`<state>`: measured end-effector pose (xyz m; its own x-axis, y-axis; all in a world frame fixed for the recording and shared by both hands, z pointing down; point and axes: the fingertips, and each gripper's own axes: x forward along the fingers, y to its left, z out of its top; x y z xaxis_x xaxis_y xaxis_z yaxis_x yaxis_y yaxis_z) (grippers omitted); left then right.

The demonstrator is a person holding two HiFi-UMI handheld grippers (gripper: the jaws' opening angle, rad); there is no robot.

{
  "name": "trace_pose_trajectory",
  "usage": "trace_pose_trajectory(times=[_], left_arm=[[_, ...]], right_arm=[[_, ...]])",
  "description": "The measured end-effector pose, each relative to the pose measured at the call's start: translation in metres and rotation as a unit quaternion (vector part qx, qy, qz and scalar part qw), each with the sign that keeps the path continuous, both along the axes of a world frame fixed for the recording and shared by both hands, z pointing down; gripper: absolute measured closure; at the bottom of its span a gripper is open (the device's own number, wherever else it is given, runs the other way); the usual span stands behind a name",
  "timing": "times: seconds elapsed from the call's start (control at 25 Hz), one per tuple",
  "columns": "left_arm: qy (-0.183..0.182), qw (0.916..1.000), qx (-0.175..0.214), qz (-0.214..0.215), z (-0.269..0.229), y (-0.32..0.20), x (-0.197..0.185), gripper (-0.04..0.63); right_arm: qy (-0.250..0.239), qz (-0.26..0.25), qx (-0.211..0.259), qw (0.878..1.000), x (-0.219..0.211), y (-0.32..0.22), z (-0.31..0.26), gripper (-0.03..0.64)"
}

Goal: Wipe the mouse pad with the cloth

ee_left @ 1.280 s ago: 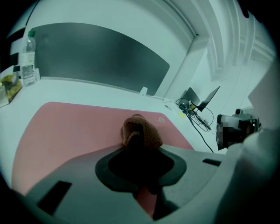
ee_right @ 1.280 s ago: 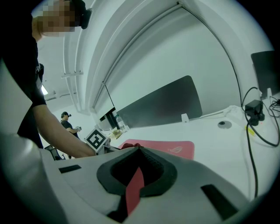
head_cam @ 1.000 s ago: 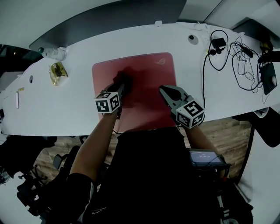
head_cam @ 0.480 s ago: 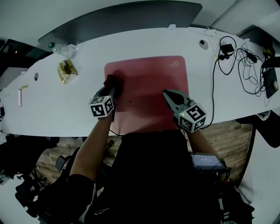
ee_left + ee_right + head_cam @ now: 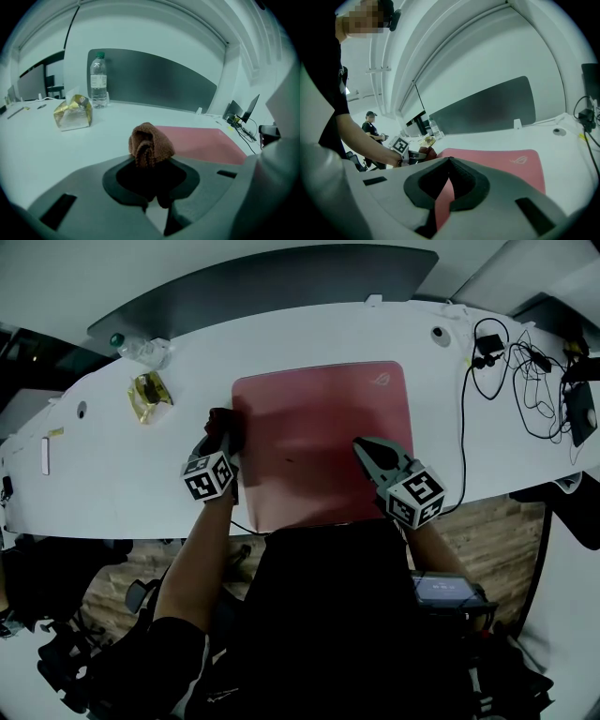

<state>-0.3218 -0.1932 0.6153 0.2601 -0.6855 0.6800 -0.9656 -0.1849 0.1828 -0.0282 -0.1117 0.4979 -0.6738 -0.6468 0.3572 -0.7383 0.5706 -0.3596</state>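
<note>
The red mouse pad point(image 5: 319, 442) lies on the white table point(image 5: 112, 465), near its front edge. My left gripper point(image 5: 225, 432) is shut on a bunched brown cloth point(image 5: 221, 419), which sits at the pad's left edge. In the left gripper view the cloth point(image 5: 150, 143) sticks up from the jaws of that gripper point(image 5: 147, 161), and the pad point(image 5: 201, 143) lies to the right. My right gripper point(image 5: 362, 449) is shut with nothing in it, low over the pad's right front part. Its own view shows the right gripper point(image 5: 449, 161) with jaw tips together above the pad point(image 5: 497, 164).
A water bottle point(image 5: 141, 348) and a gold wrapper point(image 5: 150, 390) lie at the table's back left. Tangled cables point(image 5: 516, 371) and a black device point(image 5: 581, 413) are at the right. A grey partition point(image 5: 281, 282) runs behind. A person point(image 5: 372, 136) stands far off.
My left gripper has dragged the cloth leftward across the pad, from near its middle to its left edge. The right gripper has stayed over the pad's right front part.
</note>
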Motion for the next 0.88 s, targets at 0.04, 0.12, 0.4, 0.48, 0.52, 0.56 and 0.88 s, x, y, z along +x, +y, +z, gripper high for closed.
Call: trace_pose_trajectory(times=[0.04, 0.12, 0.4, 0.48, 0.52, 0.56, 0.88], left_arm=[[-0.003, 0.9999, 0.002, -0.011, -0.001, 0.0, -0.006, 0.509], [-0.007, 0.9994, 0.007, -0.032, -0.003, 0.0, -0.02, 0.511], [-0.041, 0.9976, 0.037, -0.042, -0.018, -0.013, -0.036, 0.511], [-0.057, 0.9975, 0.038, -0.017, -0.017, -0.018, -0.024, 0.511], [-0.065, 0.9972, 0.037, -0.004, -0.016, -0.02, -0.016, 0.511], [-0.068, 0.997, 0.036, 0.007, -0.014, -0.022, -0.008, 0.511], [-0.069, 0.9957, 0.004, 0.062, 0.0, -0.022, 0.05, 0.509]], right_arm=[[0.0, 0.001, 0.0, 1.0, 0.001, 0.001, 0.0, 0.594], [0.002, 0.004, -0.001, 1.0, 0.003, 0.003, 0.001, 0.594], [0.007, 0.017, 0.0, 1.0, 0.01, 0.009, -0.001, 0.594], [0.008, 0.02, -0.001, 1.0, 0.011, 0.012, 0.0, 0.594], [0.009, 0.022, -0.001, 1.0, 0.012, 0.013, 0.0, 0.594], [0.009, 0.024, -0.001, 1.0, 0.013, 0.014, 0.0, 0.594], [0.005, 0.032, -0.001, 0.999, 0.023, 0.02, 0.001, 0.594]])
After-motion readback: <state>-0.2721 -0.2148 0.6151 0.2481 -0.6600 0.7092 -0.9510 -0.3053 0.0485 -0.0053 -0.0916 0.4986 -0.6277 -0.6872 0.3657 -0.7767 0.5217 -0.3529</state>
